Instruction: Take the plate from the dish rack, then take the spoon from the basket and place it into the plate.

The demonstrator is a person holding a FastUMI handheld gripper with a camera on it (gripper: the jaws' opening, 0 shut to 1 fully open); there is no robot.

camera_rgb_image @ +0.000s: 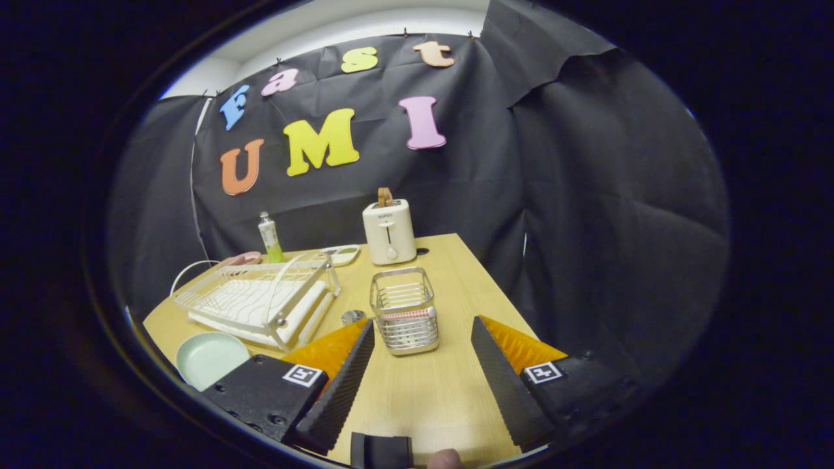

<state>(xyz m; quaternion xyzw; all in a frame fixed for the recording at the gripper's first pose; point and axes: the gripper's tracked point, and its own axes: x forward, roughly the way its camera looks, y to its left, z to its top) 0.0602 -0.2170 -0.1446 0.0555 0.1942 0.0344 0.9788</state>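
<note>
The gripper has its ridged jaws spread wide over the smooth wooden bench, the shiny wire basket just ahead between them, the round pale plate lying flat beside the white wire dish rack.

Gripper, fingers apart: 2 square marker tags, no txt. Toaster logo too small to read.

Pale green plate flat on desk at seven o'clock of empty white dish rack; wire basket upright at its three o'clock, spoon hidden.
</note>
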